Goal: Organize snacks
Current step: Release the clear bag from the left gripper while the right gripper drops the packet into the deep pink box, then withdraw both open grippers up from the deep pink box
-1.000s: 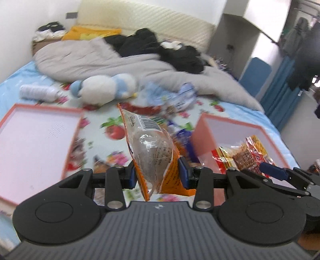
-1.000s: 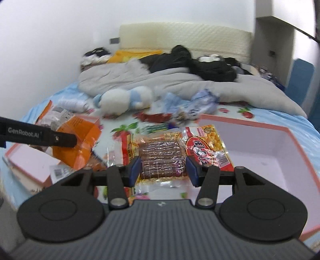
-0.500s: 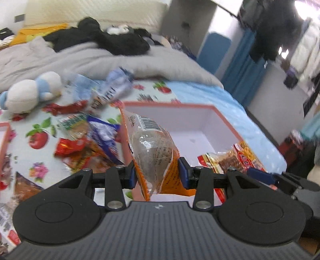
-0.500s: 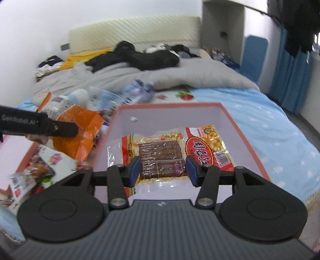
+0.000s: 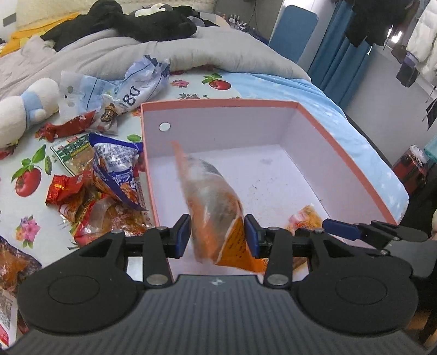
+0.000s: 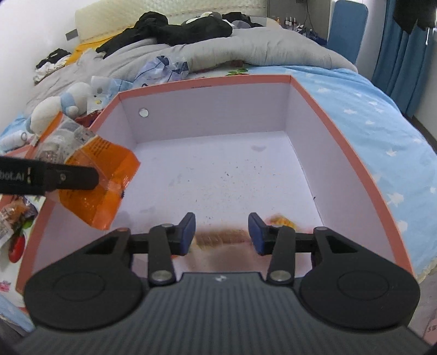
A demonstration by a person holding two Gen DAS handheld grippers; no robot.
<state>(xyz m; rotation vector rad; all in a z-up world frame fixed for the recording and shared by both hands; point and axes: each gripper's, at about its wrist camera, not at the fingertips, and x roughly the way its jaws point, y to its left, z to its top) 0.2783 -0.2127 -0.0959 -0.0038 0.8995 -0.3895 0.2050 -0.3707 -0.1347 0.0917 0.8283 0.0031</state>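
- Snacks sit in two places: a loose heap (image 5: 106, 191) on the fruit-print sheet left of the box, and two packets over the box itself.
- Pink-rimmed box (image 5: 341, 142), white inside, lies open on the bed; its floor is bare but for specks and a small stain.
- Left gripper (image 5: 217, 236) hangs over the box's near-left part. Its jaws have just been opening, and the orange-and-clear packet (image 5: 210, 207) stands between them, tilted and motion-blurred. A gap shows at the left pad; whether the right pad touches the packet is hard to say.
- Seen from the right wrist, that same packet (image 6: 92, 174) is partly covered by the left gripper's black finger (image 6: 65, 179), over the box's left wall.
- Right gripper (image 6: 221, 232) is over the near end of the box. Its jaws have just been closing a little, yet they stand apart, and the brown-and-yellow packet (image 6: 221, 237) below them is a smear; contact with the pads cannot be made out.
- From the left wrist only a blurred yellow-orange corner of that packet (image 5: 306, 218) shows, behind the right gripper's blue-tipped finger (image 5: 341, 229).
- A white plush toy (image 5: 24, 109) is cut off at the left edge; a grey quilt (image 5: 136, 49) and dark clothes (image 5: 136, 19) lie at the far end.
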